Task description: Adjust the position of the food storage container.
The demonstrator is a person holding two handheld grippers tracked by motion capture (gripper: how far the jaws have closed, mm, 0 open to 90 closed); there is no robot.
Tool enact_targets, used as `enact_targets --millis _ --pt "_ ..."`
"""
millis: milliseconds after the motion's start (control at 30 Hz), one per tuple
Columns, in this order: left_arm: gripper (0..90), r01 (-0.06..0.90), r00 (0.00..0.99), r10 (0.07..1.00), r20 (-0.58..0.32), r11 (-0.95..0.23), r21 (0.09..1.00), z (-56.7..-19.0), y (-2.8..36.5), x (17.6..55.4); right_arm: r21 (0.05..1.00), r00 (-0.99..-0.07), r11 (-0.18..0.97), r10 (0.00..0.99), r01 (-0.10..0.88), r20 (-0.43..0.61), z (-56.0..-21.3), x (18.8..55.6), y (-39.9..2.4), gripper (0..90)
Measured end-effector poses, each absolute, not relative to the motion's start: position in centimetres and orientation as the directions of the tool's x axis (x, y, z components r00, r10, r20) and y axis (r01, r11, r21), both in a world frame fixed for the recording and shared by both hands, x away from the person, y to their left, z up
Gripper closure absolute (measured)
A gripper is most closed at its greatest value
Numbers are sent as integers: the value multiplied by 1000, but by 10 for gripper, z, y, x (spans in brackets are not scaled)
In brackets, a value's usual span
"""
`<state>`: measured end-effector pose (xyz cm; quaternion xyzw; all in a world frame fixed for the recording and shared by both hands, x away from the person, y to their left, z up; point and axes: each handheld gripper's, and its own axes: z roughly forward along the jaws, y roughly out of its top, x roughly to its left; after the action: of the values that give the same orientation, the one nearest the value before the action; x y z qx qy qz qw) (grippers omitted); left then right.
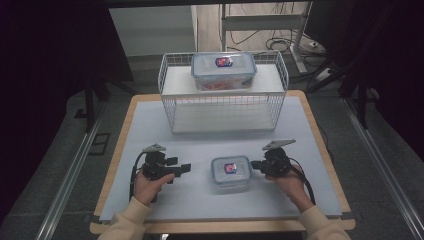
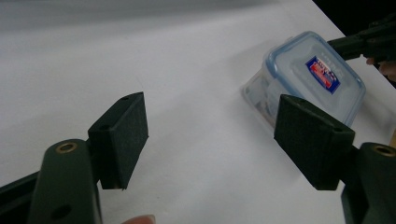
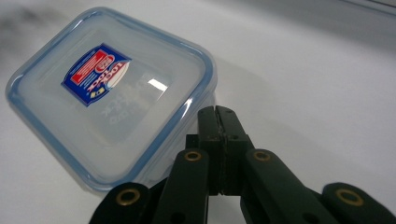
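Observation:
A small clear food box with a blue-edged lid and a red and blue label (image 1: 230, 172) (image 2: 314, 79) (image 3: 110, 91) lies on the white table sheet between my two hands. My left gripper (image 1: 186, 167) (image 2: 210, 135) rests to the left of it, jaws wide open with nothing between them, pointing toward the box. My right gripper (image 1: 255, 164) (image 3: 217, 116) is shut, its closed tips right at the box's right side; touching or just short, I cannot tell. A bigger box of the same kind (image 1: 223, 70) sits on top of the white wire basket (image 1: 223, 107).
The wire basket stands at the far middle of the table, with an open shelf space under its top board. The wooden table edge (image 1: 320, 135) runs around the white sheet. Cables and a desk frame lie on the floor beyond.

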<state>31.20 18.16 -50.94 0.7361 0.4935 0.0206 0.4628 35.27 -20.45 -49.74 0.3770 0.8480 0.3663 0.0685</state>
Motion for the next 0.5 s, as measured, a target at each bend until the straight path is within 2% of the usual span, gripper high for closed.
enact_targets --millis 367,500 --pt "257 708 509 746 -430 -80 701 -509 182 312 674 -733 463 658 576 174 -497 345 -196 894" --pt "257 705 508 749 -425 -78 704 -508 183 311 689 -712 415 669 594 211 -493 345 -209 893"
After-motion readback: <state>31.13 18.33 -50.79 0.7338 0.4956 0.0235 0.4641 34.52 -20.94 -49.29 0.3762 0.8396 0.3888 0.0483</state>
